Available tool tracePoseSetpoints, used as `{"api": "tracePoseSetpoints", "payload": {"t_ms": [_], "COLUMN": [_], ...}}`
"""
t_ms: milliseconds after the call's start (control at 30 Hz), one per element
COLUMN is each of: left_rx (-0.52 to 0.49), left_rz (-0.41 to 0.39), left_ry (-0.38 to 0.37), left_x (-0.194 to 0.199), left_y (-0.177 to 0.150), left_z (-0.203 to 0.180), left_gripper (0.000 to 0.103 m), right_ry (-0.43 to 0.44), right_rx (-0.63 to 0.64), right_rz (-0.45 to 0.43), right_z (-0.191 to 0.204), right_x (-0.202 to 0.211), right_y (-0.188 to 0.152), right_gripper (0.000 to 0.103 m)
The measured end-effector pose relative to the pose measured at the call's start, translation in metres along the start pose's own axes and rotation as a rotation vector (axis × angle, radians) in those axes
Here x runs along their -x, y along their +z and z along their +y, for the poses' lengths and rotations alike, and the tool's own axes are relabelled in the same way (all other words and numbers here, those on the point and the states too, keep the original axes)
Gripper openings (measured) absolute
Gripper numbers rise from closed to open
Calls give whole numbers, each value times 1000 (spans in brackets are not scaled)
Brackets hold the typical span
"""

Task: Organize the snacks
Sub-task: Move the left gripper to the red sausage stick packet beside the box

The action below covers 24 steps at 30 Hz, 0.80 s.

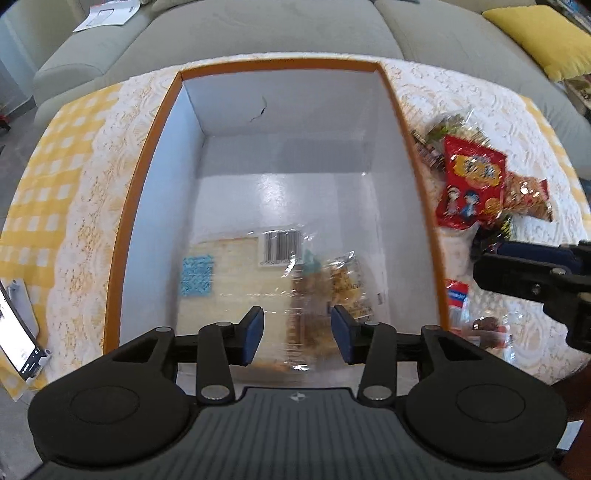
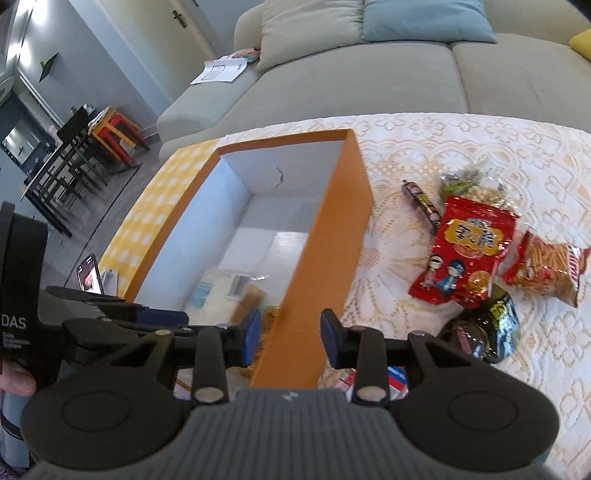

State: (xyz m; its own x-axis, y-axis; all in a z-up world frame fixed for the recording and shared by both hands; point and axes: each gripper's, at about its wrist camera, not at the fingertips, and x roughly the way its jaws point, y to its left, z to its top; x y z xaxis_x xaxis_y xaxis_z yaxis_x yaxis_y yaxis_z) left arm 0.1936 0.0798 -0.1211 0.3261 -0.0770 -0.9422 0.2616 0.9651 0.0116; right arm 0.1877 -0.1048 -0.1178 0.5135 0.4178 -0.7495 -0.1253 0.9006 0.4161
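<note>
While the left tongs (image 1: 297, 334) gape empty above the box (image 1: 147, 177), the right tongs (image 2: 290, 338) stand part-spread, pinching nothing.

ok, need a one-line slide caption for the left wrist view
Left gripper open above clear snack packets in the orange box; more snacks wait outside.

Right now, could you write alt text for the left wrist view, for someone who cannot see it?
The open left gripper points down into an orange-rimmed box with a white inside, where clear-wrapped snacks lie at the bottom. More snack bags, among them a red bag, lie on the lace tablecloth to the right of the box, and a grey sofa stands behind.
</note>
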Motion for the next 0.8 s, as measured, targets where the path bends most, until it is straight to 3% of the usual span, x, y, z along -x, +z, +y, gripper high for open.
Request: {"api": "tracePoseSetpoints", "payload": {"t_ms": [100, 267, 333, 433, 667, 800], "left_rx": [-9, -45, -81, -152, -375, -409], "left_rz": [-62, -193, -233, -273, -227, -154], "left_ry": [4, -14, -21, -39, -5, -9], "left_x": [18, 55, 66, 77, 51, 29], "left_y": [1, -3, -7, -13, -34, -44], "left_z": [-10, -42, -60, -87, -149, -158], "left_gripper": [50, 59, 63, 66, 68, 67], "right_ry": [-2, -43, -74, -99, -107, -85], "right_rx": [-1, 12, 17, 11, -29, 15], "right_rz": [-17, -65, -91, -126, -141, -97], "right_z": [-4, -14, -20, -35, -74, -84], "right_x": [13, 35, 46, 62, 80, 68], "right_y": [-2, -7, -10, -16, -48, -70], "right_gripper": [35, 48, 55, 56, 55, 55]}}
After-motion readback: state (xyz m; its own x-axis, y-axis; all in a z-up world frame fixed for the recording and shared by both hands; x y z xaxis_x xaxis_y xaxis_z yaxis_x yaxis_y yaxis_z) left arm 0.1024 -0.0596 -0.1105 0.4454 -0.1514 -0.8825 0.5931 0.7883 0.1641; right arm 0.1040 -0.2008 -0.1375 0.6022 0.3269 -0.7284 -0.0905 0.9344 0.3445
